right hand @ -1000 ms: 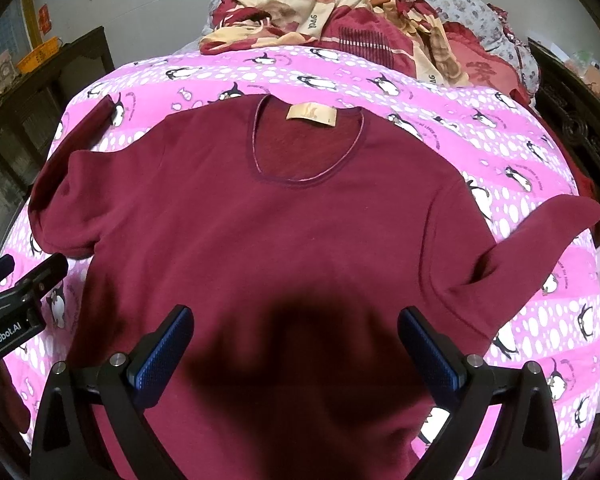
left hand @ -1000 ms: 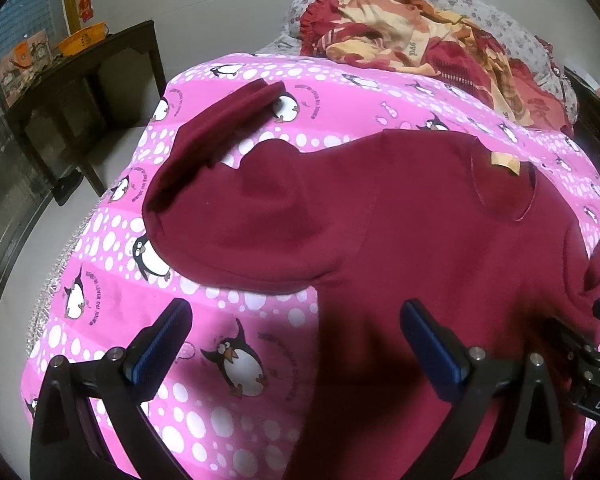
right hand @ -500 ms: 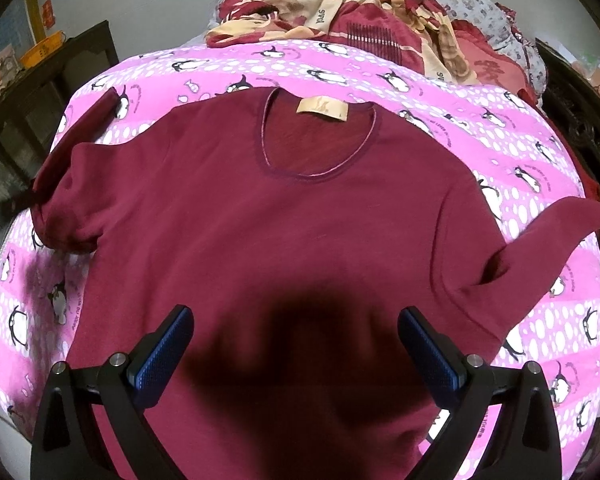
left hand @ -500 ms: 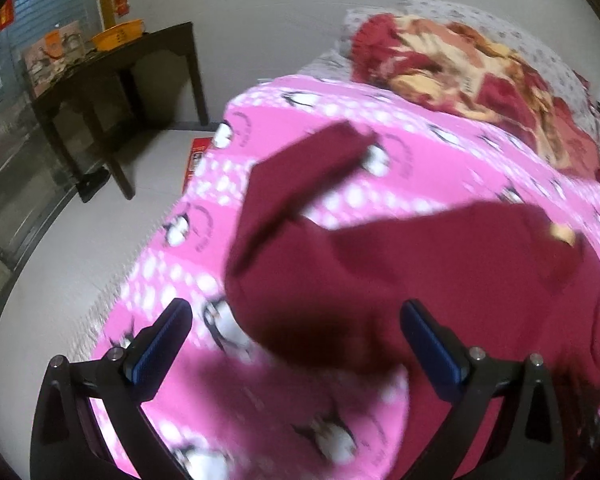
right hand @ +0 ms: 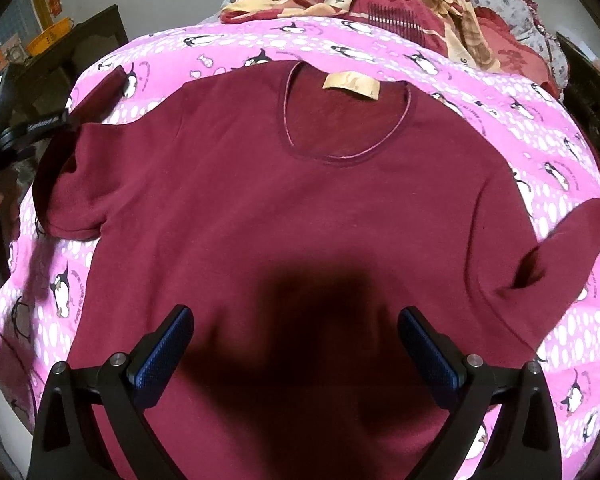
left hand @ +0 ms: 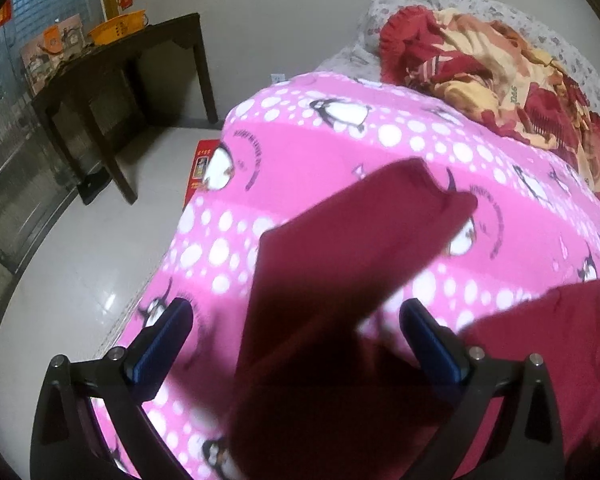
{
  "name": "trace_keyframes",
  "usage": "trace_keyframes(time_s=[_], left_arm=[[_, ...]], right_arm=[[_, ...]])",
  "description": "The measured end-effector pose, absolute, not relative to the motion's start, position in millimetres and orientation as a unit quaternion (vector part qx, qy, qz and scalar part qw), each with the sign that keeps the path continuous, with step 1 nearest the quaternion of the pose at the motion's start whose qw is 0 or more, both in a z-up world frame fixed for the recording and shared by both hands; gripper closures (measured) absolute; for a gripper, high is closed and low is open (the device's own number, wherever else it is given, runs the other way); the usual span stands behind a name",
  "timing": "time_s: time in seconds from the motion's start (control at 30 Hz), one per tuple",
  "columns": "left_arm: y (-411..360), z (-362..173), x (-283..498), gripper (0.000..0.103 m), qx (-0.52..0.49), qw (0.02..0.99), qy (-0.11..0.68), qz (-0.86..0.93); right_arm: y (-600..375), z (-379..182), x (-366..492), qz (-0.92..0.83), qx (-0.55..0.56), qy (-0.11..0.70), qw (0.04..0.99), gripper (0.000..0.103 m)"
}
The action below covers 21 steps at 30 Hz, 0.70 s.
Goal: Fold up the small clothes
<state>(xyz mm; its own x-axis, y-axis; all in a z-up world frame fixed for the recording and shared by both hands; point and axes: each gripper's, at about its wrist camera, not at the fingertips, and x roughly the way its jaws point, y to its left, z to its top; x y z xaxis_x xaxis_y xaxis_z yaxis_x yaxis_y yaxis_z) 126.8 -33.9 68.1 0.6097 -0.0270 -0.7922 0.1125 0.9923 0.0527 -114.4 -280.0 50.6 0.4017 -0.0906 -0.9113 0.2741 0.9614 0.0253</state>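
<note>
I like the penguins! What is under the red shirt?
The pink penguin blanket lies under the dark red shirt, showing all around it. Whatever penguins sit beneath the shirt's middle are covered, so they cannot be seen.

shirt hem [right hand: 300, 440] cut off below, sleeve [left hand: 340, 280] blurred

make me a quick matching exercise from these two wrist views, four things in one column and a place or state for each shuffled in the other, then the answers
Things
1. maroon shirt
2. tan neck label
3. yellow basket
4. red and cream blanket

Places or states
A. on the dark wooden table by the wall
B. spread flat, front up, on the pink penguin bedspread
C. bunched in a heap at the far end of the bed
D. inside the back of the collar

Pairs: 1-B, 2-D, 3-A, 4-C
</note>
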Motion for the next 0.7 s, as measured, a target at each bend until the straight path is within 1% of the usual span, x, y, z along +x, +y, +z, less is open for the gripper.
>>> trace_keyframes(time_s=[0.03,0.07,0.1,0.13,0.17,0.27,0.37,0.53,0.7], left_arm=[[-36.2,67.0,129.8,0.021,0.051,0.895,0.440,-0.042],[-38.5,65.1,132.1,0.043,0.054,0.893,0.445,-0.044],[-40.8,61.9,135.6,0.055,0.055,0.887,0.456,-0.049],[-41.2,59.9,137.0,0.082,0.052,0.882,0.464,-0.057],[-41.8,58.6,137.8,0.093,0.045,0.878,0.473,-0.066],[-44.1,70.1,125.3,0.094,0.036,0.884,0.459,-0.076],[-52.7,97.8,103.0,0.096,0.022,0.894,0.433,-0.116],[-92.9,143.4,51.5,0.096,0.012,0.892,0.401,-0.209],[-149.9,148.4,3.5,0.096,0.020,0.869,0.405,-0.284]], right_arm=[[-280.9,48.7,-112.6,-0.109,0.087,0.537,0.832,0.000],[-281.7,47.7,-111.8,-0.109,0.088,0.538,0.831,0.000],[-282.8,46.0,-110.4,-0.110,0.090,0.539,0.830,0.000],[-284.4,44.3,-109.5,-0.110,0.093,0.540,0.829,0.000],[-285.9,43.0,-108.7,-0.111,0.095,0.541,0.828,0.000],[-290.1,44.0,-111.6,-0.109,0.107,0.539,0.828,0.000],[-296.0,49.0,-115.5,-0.121,0.104,0.532,0.832,0.000],[-312.9,62.7,-127.0,-0.141,0.120,0.514,0.838,0.000],[-330.0,73.9,-144.7,-0.160,0.133,0.501,0.840,0.000]])
